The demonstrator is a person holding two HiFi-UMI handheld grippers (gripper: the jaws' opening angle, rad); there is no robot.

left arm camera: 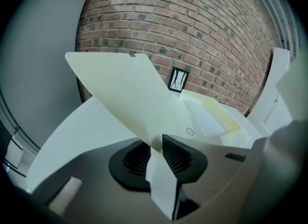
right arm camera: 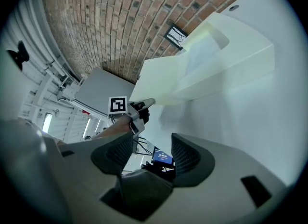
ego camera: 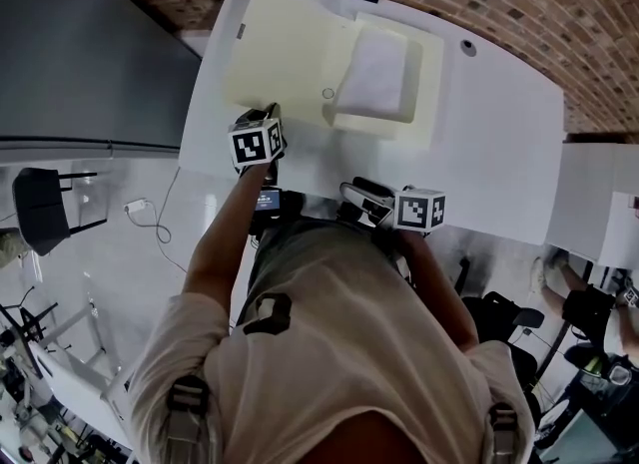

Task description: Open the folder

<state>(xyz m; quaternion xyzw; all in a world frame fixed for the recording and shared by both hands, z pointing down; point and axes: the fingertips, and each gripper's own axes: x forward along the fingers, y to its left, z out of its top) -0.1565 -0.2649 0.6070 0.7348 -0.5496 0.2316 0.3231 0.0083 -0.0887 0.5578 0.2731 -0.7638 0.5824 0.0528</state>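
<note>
The folder (ego camera: 290, 63) is lying spread open on the surface (ego camera: 499, 143), just ahead of the left claw (left arm camera: 155, 153), with paper (ego camera: 374, 78) showing inside. That claw is standing narrow around the cover's near corner, seemingly not pinching it. The right claw (right arm camera: 151, 153) is waiting wide and empty, well back from the folder. Opening is looking done; only pulling clear is remaining.

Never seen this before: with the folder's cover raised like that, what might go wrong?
The cover sits only by its corner between the left tool's barely parted jaws, so it could slip free and flop down. The right tool is open and empty, short of the folder, so nothing steadies it.
</note>
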